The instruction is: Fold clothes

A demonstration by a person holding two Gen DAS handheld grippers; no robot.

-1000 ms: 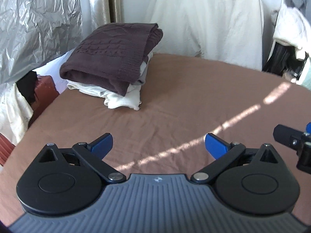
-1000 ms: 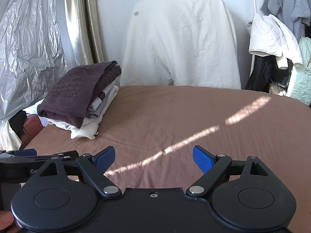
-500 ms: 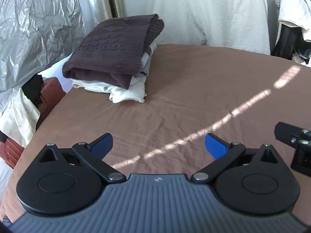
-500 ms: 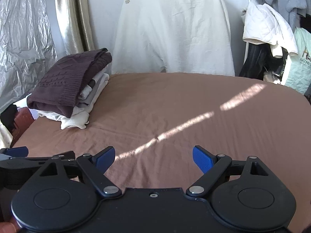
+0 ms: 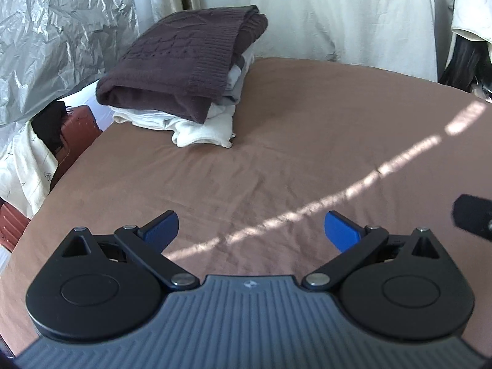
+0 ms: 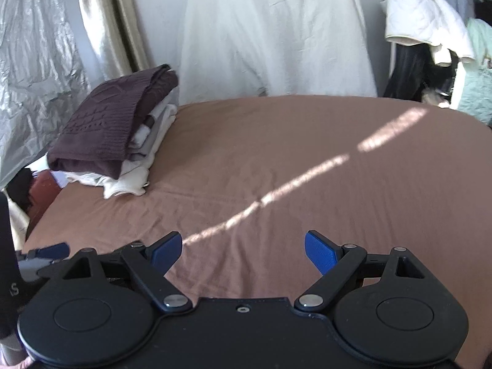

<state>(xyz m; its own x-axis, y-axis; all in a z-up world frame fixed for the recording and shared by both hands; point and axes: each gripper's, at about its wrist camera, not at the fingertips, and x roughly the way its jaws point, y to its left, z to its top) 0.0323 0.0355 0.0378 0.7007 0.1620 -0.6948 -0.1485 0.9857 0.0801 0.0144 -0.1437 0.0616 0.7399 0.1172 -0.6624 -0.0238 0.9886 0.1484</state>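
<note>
A bed covered with a brown sheet [image 6: 292, 160] fills both views, crossed by a thin diagonal stripe of sunlight. At its far left corner sits a stack of folded clothes [image 6: 123, 150]: a dark brown knitted sweater [image 5: 181, 58] lies on top, with grey and white garments [image 5: 203, 126] folded beneath it. The stack looks neat and finished.

The left gripper [image 5: 250, 230] hangs over the near part of the sheet, well short of the stack, its blue-padded jaws spread wide with nothing between them. The right gripper [image 6: 243, 249] hangs just beside it, farther from the stack, its jaws also spread wide and empty.

No unfolded garment lies anywhere on the sheet between the grippers and the stack. Several items appear already folded, and no fold is under way. Beyond the bed, far to the right of the stack, a white jacket [image 6: 421, 18] and other clothes hang; whether these are still to be folded cannot be told. The next piece, if any, would have to be fetched first.
</note>
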